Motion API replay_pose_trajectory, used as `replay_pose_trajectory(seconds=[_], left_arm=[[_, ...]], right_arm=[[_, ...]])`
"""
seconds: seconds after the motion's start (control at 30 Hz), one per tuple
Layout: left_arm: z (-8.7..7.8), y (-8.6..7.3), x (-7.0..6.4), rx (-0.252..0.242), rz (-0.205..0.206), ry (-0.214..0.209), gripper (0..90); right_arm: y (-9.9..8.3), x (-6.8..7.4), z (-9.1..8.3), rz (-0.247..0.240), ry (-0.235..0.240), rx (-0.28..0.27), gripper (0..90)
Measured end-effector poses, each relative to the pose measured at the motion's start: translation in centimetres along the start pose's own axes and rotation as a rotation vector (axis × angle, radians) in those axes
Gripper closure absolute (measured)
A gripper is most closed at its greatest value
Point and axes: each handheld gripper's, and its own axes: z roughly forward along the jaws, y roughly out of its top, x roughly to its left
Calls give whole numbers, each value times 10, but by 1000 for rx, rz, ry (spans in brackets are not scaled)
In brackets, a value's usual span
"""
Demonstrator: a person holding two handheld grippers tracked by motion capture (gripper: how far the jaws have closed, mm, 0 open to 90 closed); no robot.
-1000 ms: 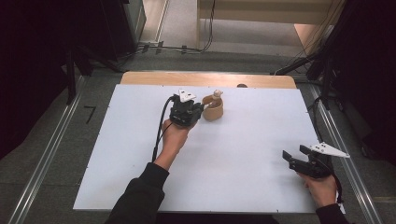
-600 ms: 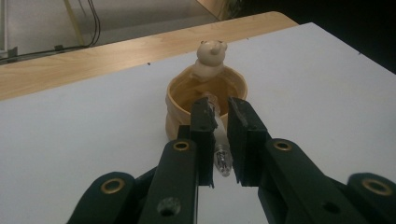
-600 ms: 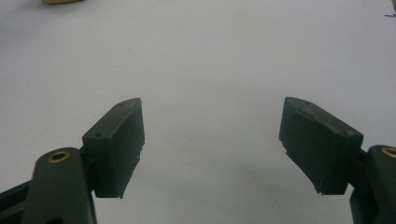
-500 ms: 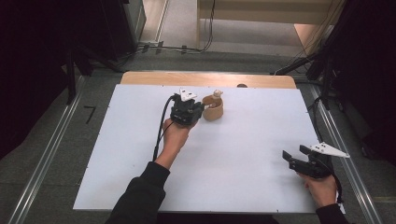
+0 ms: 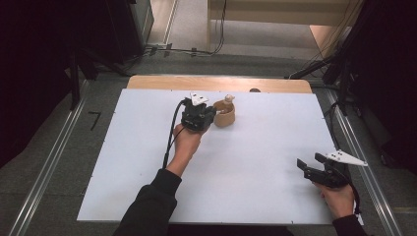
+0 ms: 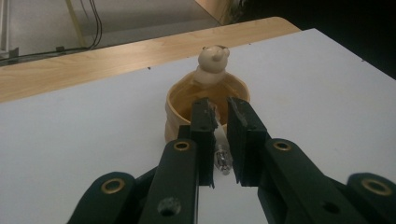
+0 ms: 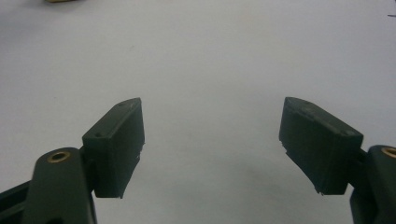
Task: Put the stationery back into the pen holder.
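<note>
Right now my left claw [image 6: 218, 122] pinches the near rim of the wooden bowl [image 6: 177, 114] at twelve o'clock on the worktop [image 5: 246, 162], my right claw [image 7: 212, 140] spread idle at four, and a careless tug could tip its bear figurine [image 6: 212, 63] out.

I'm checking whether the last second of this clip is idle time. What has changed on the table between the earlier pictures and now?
Nothing has visibly changed. The left hand-held gripper stays at the near rim of the small wooden bowl, jaws nearly closed on that rim, with the little bear figure at the bowl's far side. The right hand-held gripper remains open over the white table at its near right.
</note>
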Motion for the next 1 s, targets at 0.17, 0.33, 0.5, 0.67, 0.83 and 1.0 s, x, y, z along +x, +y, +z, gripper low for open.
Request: replay_pose_trajectory(seconds=[0.17, 0.33, 0.5, 0.67, 0.83, 1.0], left_arm=[[4, -1, 2, -3, -16, 3, 816], [6, -1, 5, -7, -25, 9, 816], [10, 1, 5, -3, -24, 14, 817], [12, 5, 3, -4, -19, 11, 819], [15, 7, 1, 1, -12, 12, 822], [18, 7, 1, 0, -18, 10, 821]], right_arm=[[0, 0, 0, -2, -1, -2, 210], [0, -1, 0, -4, -2, 0, 210], [0, -1, 0, -1, 0, 0, 210], [0, -1, 0, 1, -1, -2, 209], [0, -1, 0, 1, 1, -1, 210], [0, -1, 0, 4, 2, 1, 209]])
